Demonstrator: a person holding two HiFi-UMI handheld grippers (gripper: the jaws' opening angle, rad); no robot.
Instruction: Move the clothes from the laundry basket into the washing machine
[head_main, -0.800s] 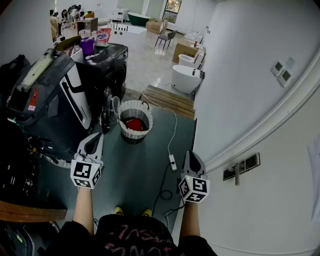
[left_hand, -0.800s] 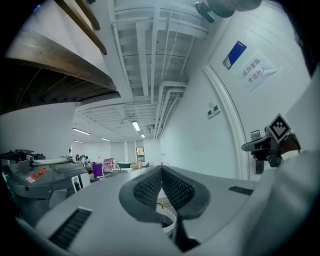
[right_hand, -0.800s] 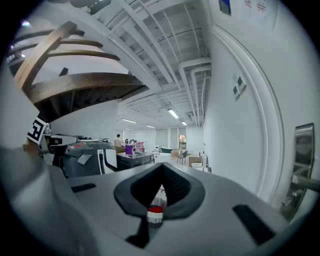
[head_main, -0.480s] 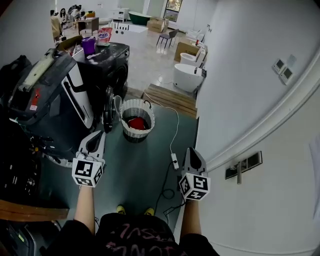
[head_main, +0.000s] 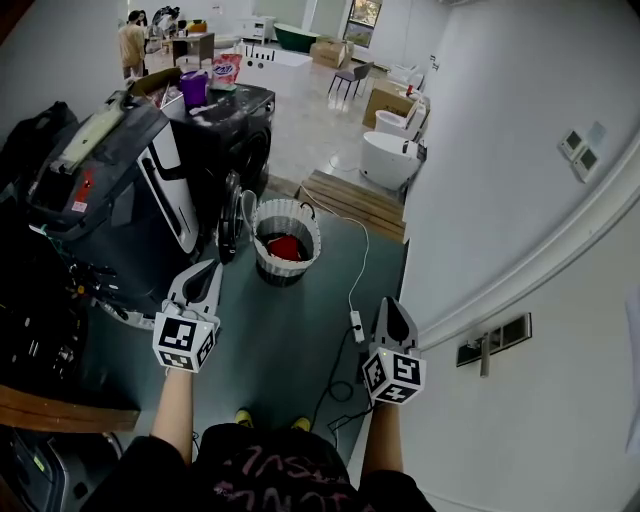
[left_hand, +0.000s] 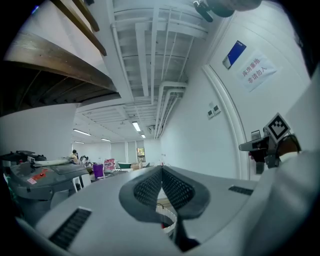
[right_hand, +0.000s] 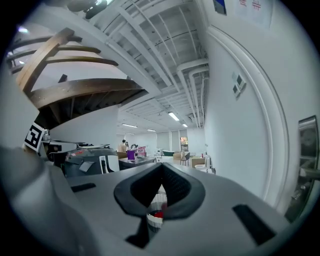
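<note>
A white woven laundry basket (head_main: 287, 240) stands on the dark floor with red clothes (head_main: 286, 248) inside. The dark washing machine (head_main: 232, 135) is just left of it, its round door (head_main: 231, 218) swung open beside the basket. My left gripper (head_main: 205, 272) is held level, well short of the basket, shut and empty. My right gripper (head_main: 391, 312) is level too, to the right, shut with nothing in it. In the left gripper view my left gripper (left_hand: 161, 170) hides most of the basket (left_hand: 167, 216). My right gripper (right_hand: 161, 167) stands over the basket (right_hand: 155, 218) in its own view.
A grey appliance (head_main: 110, 190) with a white panel stands left of the washer. A white cable and power strip (head_main: 356, 322) lie on the floor between basket and wall. Wooden steps (head_main: 352, 202) and a white tub (head_main: 390, 158) are beyond. A curved white wall (head_main: 500, 250) runs on the right.
The view has shifted a little: basket, washer and both grippers sit slightly lower and to the right in the head view. Both grippers stay shut.
</note>
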